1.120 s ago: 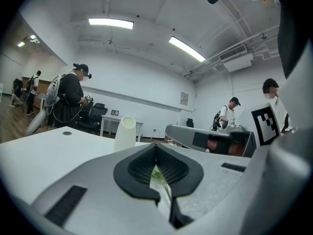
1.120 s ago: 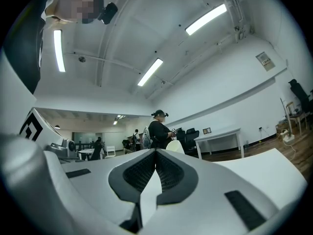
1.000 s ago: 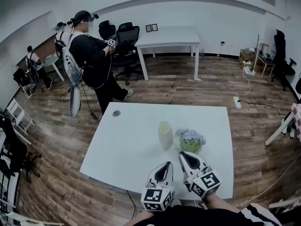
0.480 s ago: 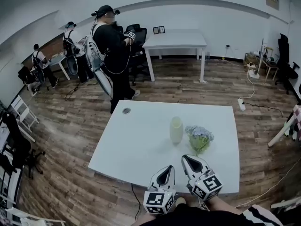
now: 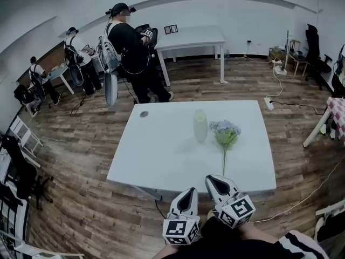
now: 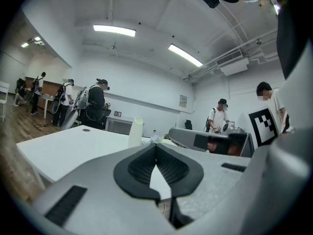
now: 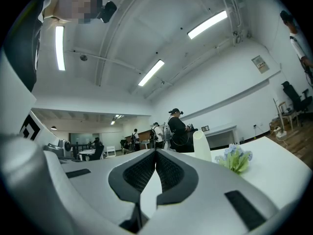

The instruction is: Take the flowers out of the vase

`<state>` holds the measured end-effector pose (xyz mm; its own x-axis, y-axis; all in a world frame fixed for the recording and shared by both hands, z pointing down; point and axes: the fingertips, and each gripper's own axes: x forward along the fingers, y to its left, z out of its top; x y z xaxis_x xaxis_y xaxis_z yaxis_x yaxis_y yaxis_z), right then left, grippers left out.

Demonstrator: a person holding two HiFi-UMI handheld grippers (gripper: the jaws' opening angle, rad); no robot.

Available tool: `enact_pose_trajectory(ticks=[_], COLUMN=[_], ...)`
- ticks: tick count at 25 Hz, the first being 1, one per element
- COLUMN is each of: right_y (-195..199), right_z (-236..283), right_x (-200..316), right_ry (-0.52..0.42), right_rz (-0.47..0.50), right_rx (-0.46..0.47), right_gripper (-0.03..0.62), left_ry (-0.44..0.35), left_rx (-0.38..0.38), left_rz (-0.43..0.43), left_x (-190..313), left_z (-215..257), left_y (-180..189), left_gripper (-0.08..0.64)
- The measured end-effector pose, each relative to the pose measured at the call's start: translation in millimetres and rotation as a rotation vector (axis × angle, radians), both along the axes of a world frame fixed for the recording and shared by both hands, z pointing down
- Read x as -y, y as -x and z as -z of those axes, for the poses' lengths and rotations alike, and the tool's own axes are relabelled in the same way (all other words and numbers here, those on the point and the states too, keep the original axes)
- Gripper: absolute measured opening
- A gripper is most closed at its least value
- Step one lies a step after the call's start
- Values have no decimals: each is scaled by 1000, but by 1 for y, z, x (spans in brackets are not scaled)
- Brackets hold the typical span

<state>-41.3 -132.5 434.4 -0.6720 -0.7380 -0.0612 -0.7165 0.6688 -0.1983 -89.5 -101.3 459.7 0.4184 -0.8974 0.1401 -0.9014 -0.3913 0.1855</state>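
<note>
A pale vase [image 5: 200, 125] stands upright near the middle of the white table [image 5: 156, 155]. Just right of it lie the blue-and-green flowers [image 5: 225, 133], out of the vase, their stem pointing toward the table's near edge. My left gripper [image 5: 190, 190] and right gripper [image 5: 212, 179] hover side by side off that near edge, both shut and empty. In the left gripper view the left gripper [image 6: 156, 146] points at the vase [image 6: 136, 132]. Past the right gripper [image 7: 156, 152], its own view shows the vase [image 7: 201, 146] and flowers [image 7: 235, 159] well ahead.
A person in black [image 5: 132, 53] wearing gear stands beyond the table's far left corner; more people are at the far left. A second white table [image 5: 188, 39] and office chairs stand at the back wall. Cables and a power strip [image 5: 268, 102] lie on the wood floor at right.
Both grippers and the view have drawn back from the table. The flowers, earlier close to the right gripper's tips, now lie farther off on the table with the whole stem showing.
</note>
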Motion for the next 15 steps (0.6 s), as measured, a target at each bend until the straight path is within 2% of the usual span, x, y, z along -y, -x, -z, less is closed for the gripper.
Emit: enact_pose_trajectory(ticks=[9, 15], right_y=[1, -11], right_z=[-4, 4], right_x=[-86, -104], right_ry=[11, -12], right_rz=[-78, -99], right_rx=[19, 14], right_gripper=[18, 18], left_ry=[11, -16], left_rx=[-10, -1], left_rz=[-102, -155], left_x=[-74, -93], left_z=[-3, 5], left_y=[-5, -22], left_gripper=[3, 3])
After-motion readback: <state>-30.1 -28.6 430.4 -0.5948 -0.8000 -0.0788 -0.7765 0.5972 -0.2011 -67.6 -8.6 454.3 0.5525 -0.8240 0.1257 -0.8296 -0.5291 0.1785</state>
